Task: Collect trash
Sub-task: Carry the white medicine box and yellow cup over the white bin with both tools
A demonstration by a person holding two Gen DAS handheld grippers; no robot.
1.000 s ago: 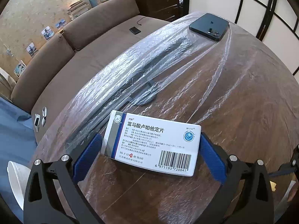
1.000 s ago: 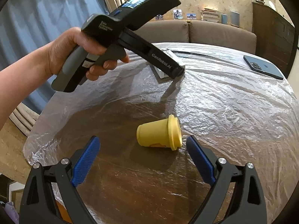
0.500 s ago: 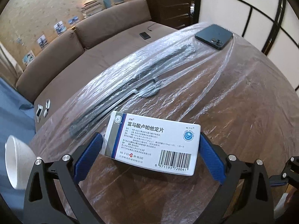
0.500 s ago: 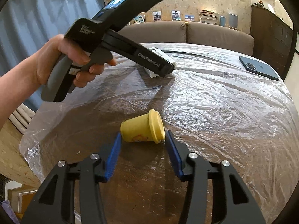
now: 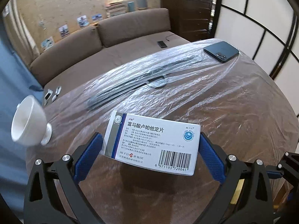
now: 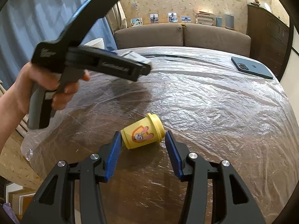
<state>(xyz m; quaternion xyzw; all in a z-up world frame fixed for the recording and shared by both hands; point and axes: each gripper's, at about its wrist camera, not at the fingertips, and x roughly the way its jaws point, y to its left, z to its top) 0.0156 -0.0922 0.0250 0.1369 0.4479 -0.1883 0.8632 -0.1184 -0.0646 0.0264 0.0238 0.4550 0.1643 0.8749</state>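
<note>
My left gripper (image 5: 150, 152) is shut on a white medicine box (image 5: 153, 141) with a barcode and holds it above the plastic-covered round table (image 5: 233, 112). In the right wrist view the left gripper (image 6: 147, 68) shows raised at the left, blurred, with the box (image 6: 137, 57) between its fingers. My right gripper (image 6: 143, 146) is shut on a small yellow tub with a cartoon rabbit (image 6: 143, 133), lifted and tilted just above the table (image 6: 214, 112). Both blue pads touch the tub's ends.
A dark blue phone (image 5: 221, 51) lies at the table's far right edge; it also shows in the right wrist view (image 6: 251, 67). A white bin (image 5: 29, 123) stands left of the table. A brown sofa (image 5: 112, 43) is behind the table.
My right gripper closed on the yellow tub and lifted it, turning its rabbit picture into view. My left gripper rose with the box and swung left, bringing the white bin into view.
</note>
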